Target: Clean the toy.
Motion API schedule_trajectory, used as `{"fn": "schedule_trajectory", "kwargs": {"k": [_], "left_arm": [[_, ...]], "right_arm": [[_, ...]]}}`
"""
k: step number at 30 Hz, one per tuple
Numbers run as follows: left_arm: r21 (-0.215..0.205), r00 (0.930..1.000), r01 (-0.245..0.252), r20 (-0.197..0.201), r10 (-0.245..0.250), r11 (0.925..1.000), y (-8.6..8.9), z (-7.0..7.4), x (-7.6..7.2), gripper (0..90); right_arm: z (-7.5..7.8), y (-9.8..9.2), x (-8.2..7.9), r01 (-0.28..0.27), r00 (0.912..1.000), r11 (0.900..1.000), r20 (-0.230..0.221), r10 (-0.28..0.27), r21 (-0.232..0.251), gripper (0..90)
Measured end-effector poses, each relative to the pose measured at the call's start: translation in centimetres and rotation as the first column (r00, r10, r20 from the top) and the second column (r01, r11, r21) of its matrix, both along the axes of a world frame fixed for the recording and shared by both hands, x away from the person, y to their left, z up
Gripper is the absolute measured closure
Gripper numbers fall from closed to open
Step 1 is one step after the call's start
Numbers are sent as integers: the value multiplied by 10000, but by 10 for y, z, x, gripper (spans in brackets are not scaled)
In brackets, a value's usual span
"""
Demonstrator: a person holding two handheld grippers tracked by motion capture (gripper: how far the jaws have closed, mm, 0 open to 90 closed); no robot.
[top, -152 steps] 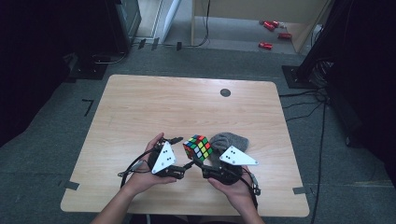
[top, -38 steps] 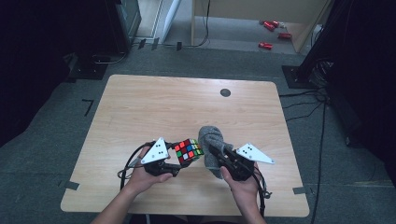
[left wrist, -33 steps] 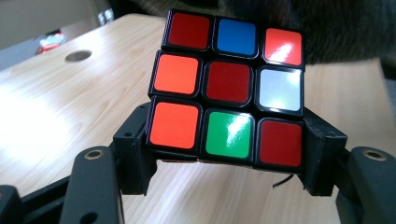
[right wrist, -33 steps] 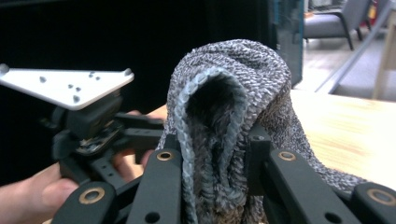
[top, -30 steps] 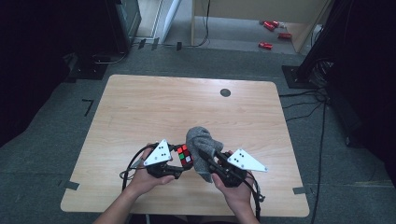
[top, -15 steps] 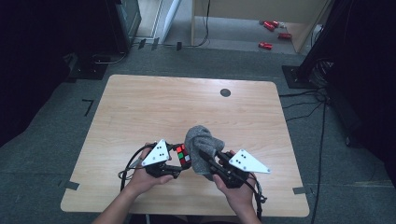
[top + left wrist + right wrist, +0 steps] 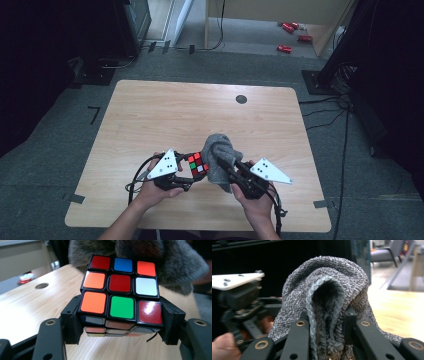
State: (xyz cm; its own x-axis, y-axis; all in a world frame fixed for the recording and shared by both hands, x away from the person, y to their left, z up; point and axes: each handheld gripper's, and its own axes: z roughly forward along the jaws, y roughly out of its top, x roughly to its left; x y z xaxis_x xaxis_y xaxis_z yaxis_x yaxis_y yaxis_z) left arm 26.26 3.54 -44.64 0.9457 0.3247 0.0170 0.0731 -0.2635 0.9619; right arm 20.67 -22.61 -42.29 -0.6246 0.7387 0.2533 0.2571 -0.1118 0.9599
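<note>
Left gripper (image 7: pixel 192 172) jaws clamp a Rubik's cube (image 7: pixel 121 293). Right gripper (image 7: pixel 222 162) jaws pinch a grey knit cloth (image 7: pixel 327 297), touching the cube above the wooden table (image 7: pixel 165 110).

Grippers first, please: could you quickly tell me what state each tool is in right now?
Left tool: closed on the puzzle cube.
Right tool: closed on the grey cloth.
</note>
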Motion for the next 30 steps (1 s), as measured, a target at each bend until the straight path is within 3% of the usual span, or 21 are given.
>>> {"fn": "schedule_trajectory", "kwargs": {"k": [1, 2, 3, 5, 6, 7, 8, 11, 13, 15, 18, 19, 21, 22, 24, 25, 26, 27, 28, 29, 30], "left_arm": [[-2, 10000, -44, 50, 44, 10000, 0, 1, -1, 344], [41, 9999, -16, 111, 15, 10000, 2, 1, -1, 344], [-23, 10000, -46, 47, 46, 10000, 4, 1, 0, 345], [-18, 9992, -388, -13, 388, 9992, 6, 3, 2, 345], [268, 9973, -738, 85, 736, 9969, 5, 4, 4, 345], [785, 9934, -1125, 316, 1103, 9905, 3, 4, 4, 345], [1596, 9880, -1498, 629, 1414, 9758, -2, 1, 5, 345], [2810, 9797, -1993, 781, 1846, 9388, -14, -9, 4, 345], [3192, 9797, -2000, 791, 1842, 9264, -25, -10, -1, 345], [3538, 9765, -2126, 1106, 1849, 9108, -35, -7, -7, 345], [3951, 9744, -2175, 1411, 1750, 8925, -41, -3, -13, 346], [3909, 9755, -2118, 1404, 1694, 8957, -40, -3, -14, 346], [3647, 9809, -1895, 1128, 1588, 9116, -36, 0, -12, 347], [3595, 9808, -1906, 1100, 1613, 9135, -35, 0, -12, 347], [3564, 9814, -1887, 1026, 1624, 9151, -35, -1, -11, 347], [3429, 9827, -1825, 924, 1603, 9215, -33, -1, -10, 347], [3287, 9835, -1800, 766, 1638, 9271, -32, 0, -9, 347], [3327, 9823, -1867, 800, 1696, 9244, -32, 0, -8, 347], [3455, 9798, -1984, 948, 1762, 9172, -33, -1, -8, 347], [3587, 9777, -2074, 1075, 1804, 9101, -34, -2, -8, 347], [3614, 9786, -2037, 1018, 1787, 9099, -35, -3, -8, 347]], "right_arm": [[-4, 4, 1, -36, 10000, 9999, -27, 35, -159, 750], [-9, 3, 1, 9, 10000, 10000, -34, -9, 99, 751], [-15, 0, 5, 79, 9992, 9998, -397, -72, 184, 753], [-23, -1, 10, 732, 9934, 9909, -793, -824, -1127, 754], [-26, -3, 12, 1026, 9903, 9834, -776, -1151, -1497, 754], [-26, -7, 11, 1136, 9894, 9848, -748, -1241, -1315, 754], [-22, -8, 10, 1155, 9907, 9867, -579, -1227, -1144, 754], [-3, 4, -2, 780, 9950, 9835, 740, -666, -1635, 751], [2, 23, -9, 366, 9930, 9660, 1181, -63, -2560, 749], [-3, 37, -10, 137, 9945, 9447, 1027, 212, -3277, 749], [-19, 50, -11, -272, 9953, 9316, 766, 588, -3625, 751], [-20, 50, -11, -228, 9947, 9315, 852, 576, -3630, 751], [-17, 44, -8, -29, 9956, 9364, 862, 354, -3509, 752], [-15, 39, -6, 277, 9950, 9386, 994, 70, -3438, 752], [-15, 26, 0, 1020, 9921, 9311, 1051, -692, -3503, 753], [-15, 18, 5, 1263, 9908, 9288, 896, -1011, -3484, 754], [-16, 12, 7, 1598, 9871, 9174, 689, -1446, -3644, 754], [-16, 7, 8, 1709, 9853, 9197, 611, -1596, -3536, 753], [-15, 5, 7, 1611, 9869, 9335, 571, -1507, -3202, 752], [-12, 6, 4, 1384, 9901, 9461, 646, -1248, -2928, 752], [-8, 11, 0, 1097, 9923, 9512, 870, -880, -2886, 751]]}}
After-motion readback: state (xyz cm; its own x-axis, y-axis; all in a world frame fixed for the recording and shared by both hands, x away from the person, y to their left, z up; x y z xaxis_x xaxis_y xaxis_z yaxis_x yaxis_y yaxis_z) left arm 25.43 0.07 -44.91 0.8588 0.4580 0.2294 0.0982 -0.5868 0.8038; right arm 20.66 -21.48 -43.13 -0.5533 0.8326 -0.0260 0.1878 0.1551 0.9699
